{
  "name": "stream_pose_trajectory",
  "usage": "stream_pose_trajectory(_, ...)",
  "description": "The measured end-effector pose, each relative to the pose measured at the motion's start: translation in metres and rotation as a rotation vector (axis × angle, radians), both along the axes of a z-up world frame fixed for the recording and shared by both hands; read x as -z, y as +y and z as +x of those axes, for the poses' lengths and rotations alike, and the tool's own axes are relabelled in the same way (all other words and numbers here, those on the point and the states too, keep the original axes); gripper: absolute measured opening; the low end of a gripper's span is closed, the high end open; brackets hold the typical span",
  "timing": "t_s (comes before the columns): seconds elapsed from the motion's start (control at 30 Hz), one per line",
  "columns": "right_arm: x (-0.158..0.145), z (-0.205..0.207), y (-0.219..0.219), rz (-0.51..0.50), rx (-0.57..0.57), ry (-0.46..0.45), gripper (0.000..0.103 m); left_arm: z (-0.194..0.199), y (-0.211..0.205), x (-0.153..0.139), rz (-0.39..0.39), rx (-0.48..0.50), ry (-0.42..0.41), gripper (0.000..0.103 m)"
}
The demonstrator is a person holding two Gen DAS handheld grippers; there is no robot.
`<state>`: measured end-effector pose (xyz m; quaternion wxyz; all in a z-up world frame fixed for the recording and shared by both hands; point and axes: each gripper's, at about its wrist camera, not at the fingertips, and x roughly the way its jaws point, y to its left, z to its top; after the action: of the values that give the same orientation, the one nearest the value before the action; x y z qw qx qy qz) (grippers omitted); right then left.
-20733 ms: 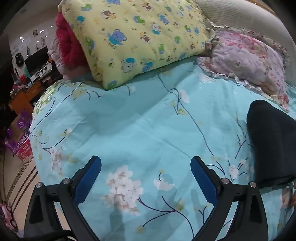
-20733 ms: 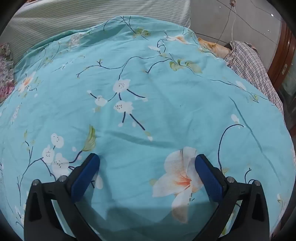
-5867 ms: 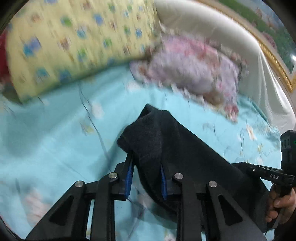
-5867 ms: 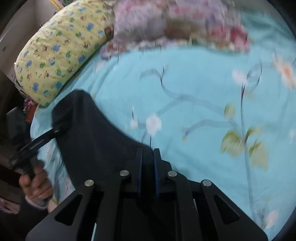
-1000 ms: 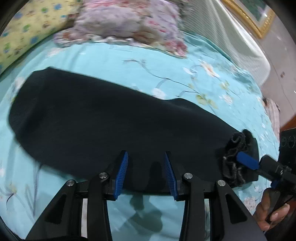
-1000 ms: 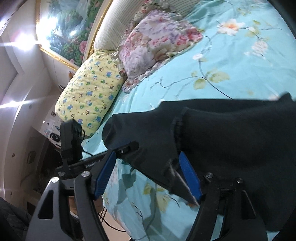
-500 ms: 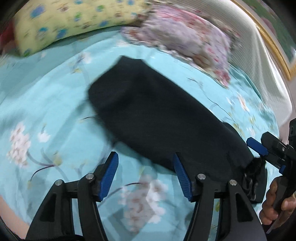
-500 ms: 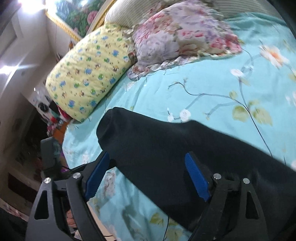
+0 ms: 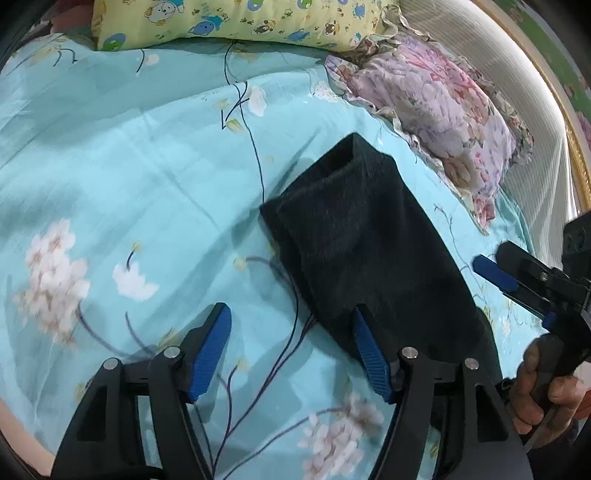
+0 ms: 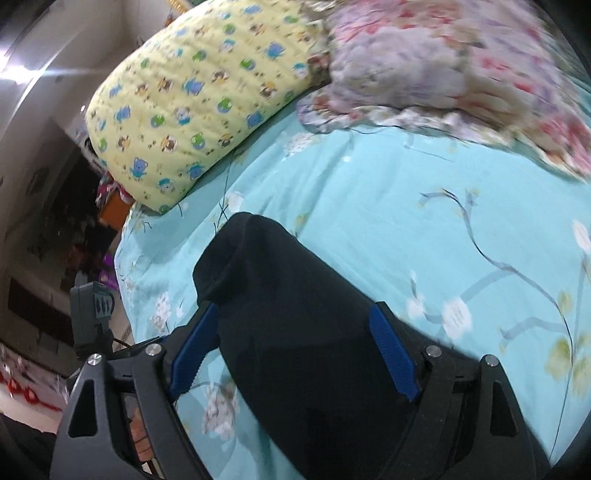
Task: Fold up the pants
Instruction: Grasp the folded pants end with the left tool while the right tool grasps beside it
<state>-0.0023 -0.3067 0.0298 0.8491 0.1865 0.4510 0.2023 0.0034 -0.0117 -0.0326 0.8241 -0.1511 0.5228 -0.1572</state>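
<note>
Dark folded pants (image 9: 369,251) lie flat on the turquoise floral bed sheet (image 9: 129,166), running from the centre toward the lower right. My left gripper (image 9: 291,350) is open and empty, above the sheet at the pants' near-left edge. The right gripper shows in the left wrist view (image 9: 495,275) at the far right, held by a hand. In the right wrist view the pants (image 10: 295,314) stretch away from the camera, and my right gripper (image 10: 295,350) is open and hovers over them, holding nothing.
A yellow cartoon-print pillow (image 9: 236,18) and a pink floral pillow (image 9: 436,96) lie at the head of the bed. A padded headboard (image 9: 517,74) is behind them. The bed's left edge and dark room furniture (image 10: 55,240) show in the right wrist view.
Both grippers have opened wider and drawn back from the pants. The left view has swung left, so the pants now sit right of centre.
</note>
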Motion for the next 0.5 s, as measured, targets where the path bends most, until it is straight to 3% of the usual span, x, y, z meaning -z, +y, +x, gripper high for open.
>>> stream_pose_trajectory(0.27, 0.009, 0.046, 0.028, -0.054, -0.118, 0.019, 0.083, 0.024, -0.006, 0.004, -0.030, -0.017, 0.004, 0.071)
stream_pose_trajectory(0.37, 0.014, 0.062, 0.036, -0.077, -0.151, 0.039, 0.071, 0.030, -0.009, 0.005, -0.029, -0.016, -0.001, 0.073)
stream_pose_trajectory(0.43, 0.019, 0.073, 0.041, -0.075, -0.175, 0.068, 0.056, 0.033, -0.012, 0.006, -0.026, -0.015, -0.007, 0.074)
stream_pose_trajectory(0.5, 0.024, 0.082, 0.047, -0.074, -0.196, 0.087, 0.048, 0.034, -0.015, 0.006, -0.021, -0.018, -0.016, 0.074)
